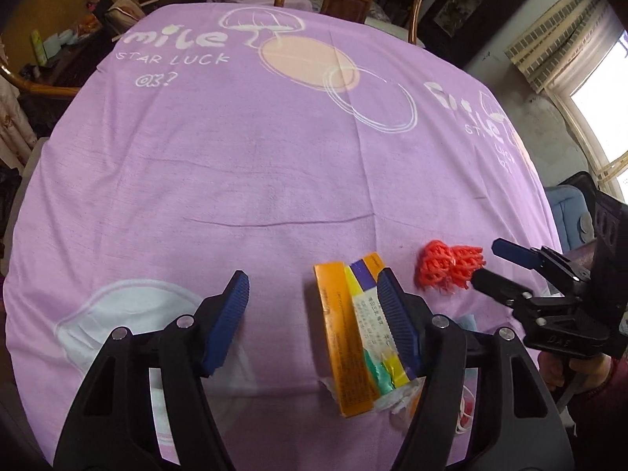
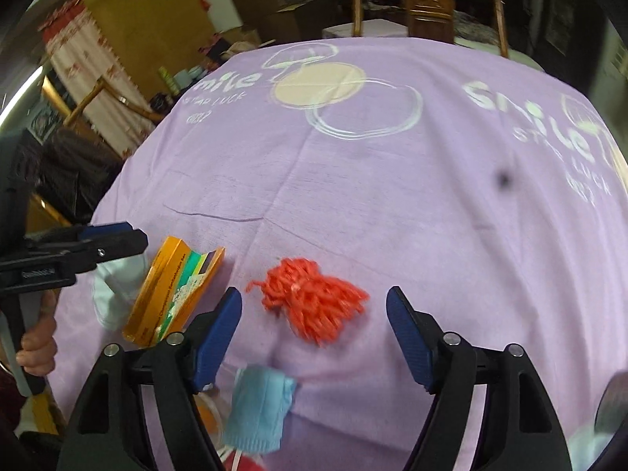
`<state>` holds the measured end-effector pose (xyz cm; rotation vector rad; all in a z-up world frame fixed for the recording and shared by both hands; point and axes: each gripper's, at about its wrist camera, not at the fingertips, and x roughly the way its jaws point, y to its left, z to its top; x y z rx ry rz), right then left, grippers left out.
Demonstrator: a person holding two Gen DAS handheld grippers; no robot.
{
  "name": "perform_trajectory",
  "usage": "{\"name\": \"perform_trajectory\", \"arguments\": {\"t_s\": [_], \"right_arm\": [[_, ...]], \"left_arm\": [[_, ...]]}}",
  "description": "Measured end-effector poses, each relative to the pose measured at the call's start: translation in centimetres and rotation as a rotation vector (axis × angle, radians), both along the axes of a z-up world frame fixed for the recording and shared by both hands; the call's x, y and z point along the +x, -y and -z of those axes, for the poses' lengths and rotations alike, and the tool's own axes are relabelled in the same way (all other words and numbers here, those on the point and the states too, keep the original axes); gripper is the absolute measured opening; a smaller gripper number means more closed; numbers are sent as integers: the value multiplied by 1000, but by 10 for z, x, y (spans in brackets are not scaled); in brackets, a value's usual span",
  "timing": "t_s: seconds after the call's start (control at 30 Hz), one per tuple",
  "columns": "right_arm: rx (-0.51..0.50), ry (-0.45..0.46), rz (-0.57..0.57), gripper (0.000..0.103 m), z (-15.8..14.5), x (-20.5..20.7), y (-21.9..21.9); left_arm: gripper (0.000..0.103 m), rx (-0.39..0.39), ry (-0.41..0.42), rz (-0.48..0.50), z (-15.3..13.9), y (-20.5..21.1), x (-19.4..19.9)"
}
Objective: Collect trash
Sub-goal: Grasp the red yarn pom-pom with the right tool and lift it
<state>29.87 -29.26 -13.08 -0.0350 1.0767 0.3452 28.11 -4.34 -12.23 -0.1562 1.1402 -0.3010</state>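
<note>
We see the left tool (image 1: 314, 322) open, its right finger hiding part of the orange box (image 1: 345, 337) on the purple-clothed desk (image 1: 235, 165). The right tool (image 2: 314, 333) gapes too, the blurred red mesh (image 2: 310, 302) between its fingers untouched, and the blue mask (image 2: 259, 412) near us is partly cut off.

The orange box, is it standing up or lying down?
Lying down. The orange box rests flat on the purple cloth, long side showing.
</note>
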Motion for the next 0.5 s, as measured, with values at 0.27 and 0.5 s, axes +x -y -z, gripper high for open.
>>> {"name": "perform_trajectory", "arguments": {"t_s": [0.27,0.5], "right_arm": [[-50,-27,-71,49,20,12,-17],[-35,30,-89,24,6,4,-20]], "left_arm": [[66,-34,5,-16,6,-3,12],[66,-33,51,-23,-14,-5,10]]}}
